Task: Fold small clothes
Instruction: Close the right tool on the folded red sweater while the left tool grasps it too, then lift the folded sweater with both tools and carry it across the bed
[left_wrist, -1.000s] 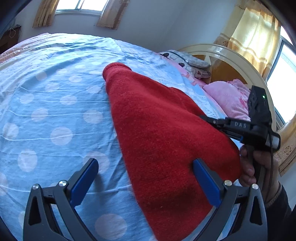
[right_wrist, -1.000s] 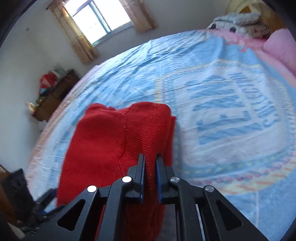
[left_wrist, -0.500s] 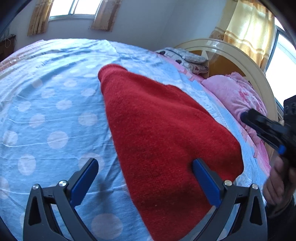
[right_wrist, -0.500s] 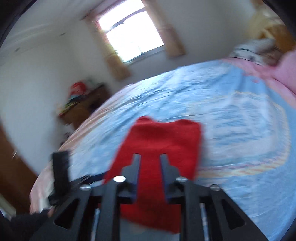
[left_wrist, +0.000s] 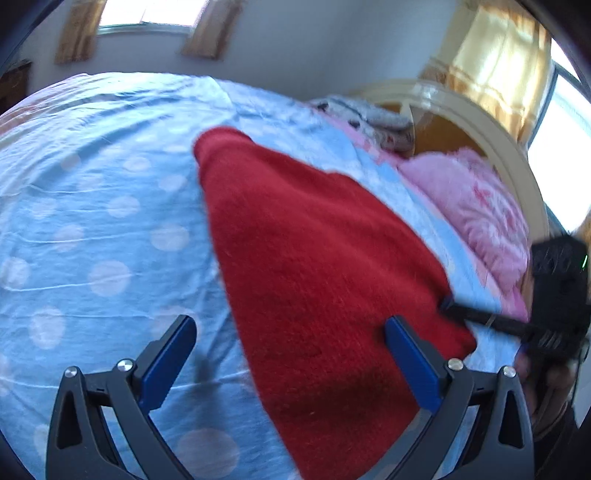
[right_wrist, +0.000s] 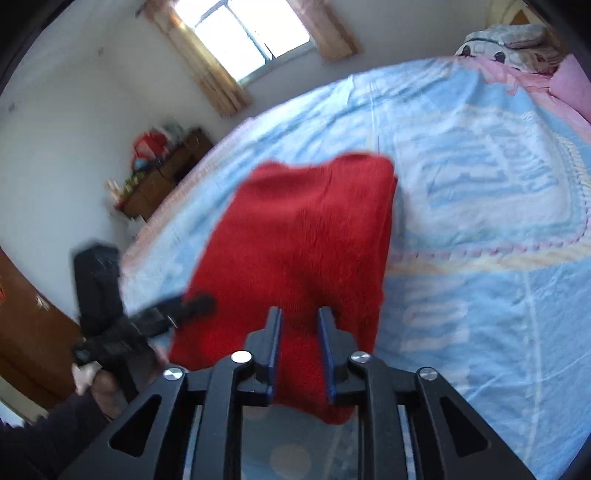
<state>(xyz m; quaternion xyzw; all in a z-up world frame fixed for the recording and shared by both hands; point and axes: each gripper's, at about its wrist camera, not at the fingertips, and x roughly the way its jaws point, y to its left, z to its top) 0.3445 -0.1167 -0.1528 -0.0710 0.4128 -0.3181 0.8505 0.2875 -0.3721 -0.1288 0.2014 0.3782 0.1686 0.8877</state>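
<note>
A red knitted garment (left_wrist: 325, 280) lies folded lengthwise on the blue dotted bed sheet (left_wrist: 92, 229). My left gripper (left_wrist: 291, 339) is wide open just above its near end, its right finger over the cloth and its left finger over the sheet. My right gripper (right_wrist: 300, 325) is partly open and empty, its fingers hovering over the garment's (right_wrist: 306, 240) near edge. In the left wrist view the right gripper's fingertips (left_wrist: 448, 304) touch the garment's right edge.
Pink pillows (left_wrist: 476, 218) and a curved cream headboard (left_wrist: 491, 129) stand at the head of the bed. A wooden cabinet (right_wrist: 162, 173) with clutter sits by the wall under a curtained window (right_wrist: 247, 37).
My right gripper let go of the garment, pulled away, then came back low over its edge with the jaws partly open. The garment settled flat. My left gripper stayed open in place.
</note>
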